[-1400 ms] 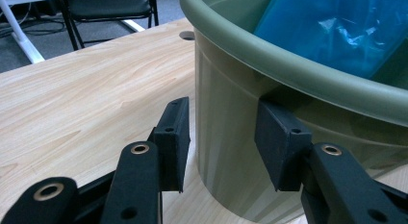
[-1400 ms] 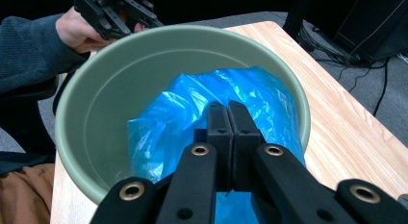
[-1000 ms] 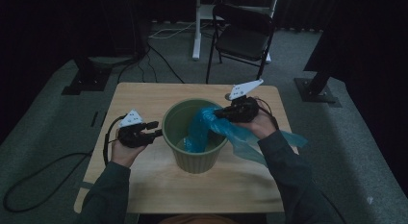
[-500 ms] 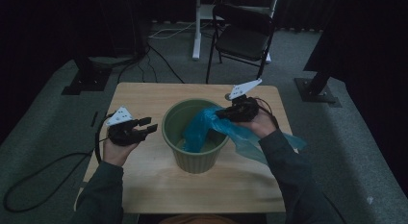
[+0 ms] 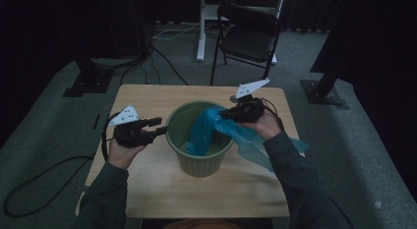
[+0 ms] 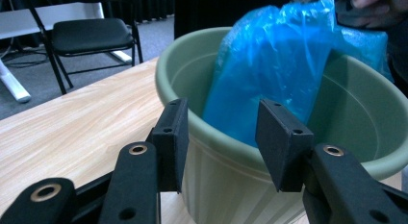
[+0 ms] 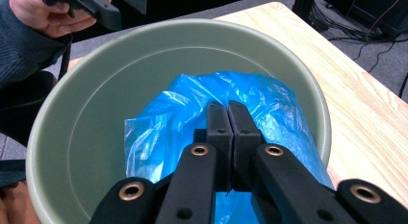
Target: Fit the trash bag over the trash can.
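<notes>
From above, a green bucket stands mid-table, a black chair behind on grey carpet. The left gripper, jaws just widened and bare, levels at the rim. The right gripper, clenched on the blue bag, reaches over the bucket's mouth.

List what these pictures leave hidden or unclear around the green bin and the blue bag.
- Floor of the green plastic bin: the right gripper view has the crumpled blue plastic bag over it.
- The pinch of the right gripper: the shut jaws hide how much film they hold.
- The bag's tail over the table edge: the high view has the person's sleeve over part of it.
- Bin base: the left gripper view cuts it off at the bottom edge.
</notes>
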`<state>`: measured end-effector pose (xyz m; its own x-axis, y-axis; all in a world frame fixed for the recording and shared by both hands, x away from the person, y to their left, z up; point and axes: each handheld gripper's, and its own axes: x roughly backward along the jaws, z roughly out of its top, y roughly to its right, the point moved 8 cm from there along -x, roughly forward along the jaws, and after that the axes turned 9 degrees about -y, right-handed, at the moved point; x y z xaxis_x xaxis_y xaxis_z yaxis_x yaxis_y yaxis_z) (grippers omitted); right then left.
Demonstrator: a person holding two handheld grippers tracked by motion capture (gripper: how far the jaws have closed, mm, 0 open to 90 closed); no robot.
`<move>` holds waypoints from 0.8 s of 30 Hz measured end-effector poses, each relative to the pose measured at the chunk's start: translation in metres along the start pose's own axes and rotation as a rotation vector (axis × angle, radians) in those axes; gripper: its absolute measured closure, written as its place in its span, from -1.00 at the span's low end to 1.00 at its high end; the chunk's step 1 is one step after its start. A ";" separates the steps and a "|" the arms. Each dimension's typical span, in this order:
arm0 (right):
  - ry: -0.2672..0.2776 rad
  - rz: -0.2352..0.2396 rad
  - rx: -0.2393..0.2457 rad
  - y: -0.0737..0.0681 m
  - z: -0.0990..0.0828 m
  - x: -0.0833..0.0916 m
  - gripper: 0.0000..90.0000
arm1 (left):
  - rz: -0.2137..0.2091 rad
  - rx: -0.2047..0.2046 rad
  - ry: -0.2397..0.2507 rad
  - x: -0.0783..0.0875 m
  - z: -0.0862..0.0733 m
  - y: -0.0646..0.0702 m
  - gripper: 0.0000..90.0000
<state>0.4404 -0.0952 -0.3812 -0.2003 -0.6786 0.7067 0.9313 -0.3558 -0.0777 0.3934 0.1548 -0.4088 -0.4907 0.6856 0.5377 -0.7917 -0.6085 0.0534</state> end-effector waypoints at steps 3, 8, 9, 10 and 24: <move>0.009 0.008 0.002 -0.002 0.003 0.001 0.99 | -0.010 -0.016 0.004 -0.001 0.006 0.003 0.23; 0.009 0.006 0.003 -0.003 0.006 0.000 0.99 | -0.030 -0.029 0.001 -0.006 0.014 0.009 0.21; 0.006 0.006 0.001 -0.003 0.006 0.000 0.99 | -0.032 -0.032 -0.005 -0.008 0.014 0.010 0.20; 0.006 0.006 0.001 -0.003 0.006 0.000 0.99 | -0.032 -0.032 -0.005 -0.008 0.014 0.010 0.19; 0.004 0.037 -0.008 -0.007 0.018 -0.009 0.99 | -0.029 -0.111 -0.046 -0.028 0.042 0.033 0.08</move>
<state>0.4411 -0.0746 -0.3744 -0.1665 -0.6939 0.7006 0.9356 -0.3354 -0.1098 0.3957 0.0987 -0.3870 -0.4516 0.6821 0.5751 -0.8423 -0.5385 -0.0227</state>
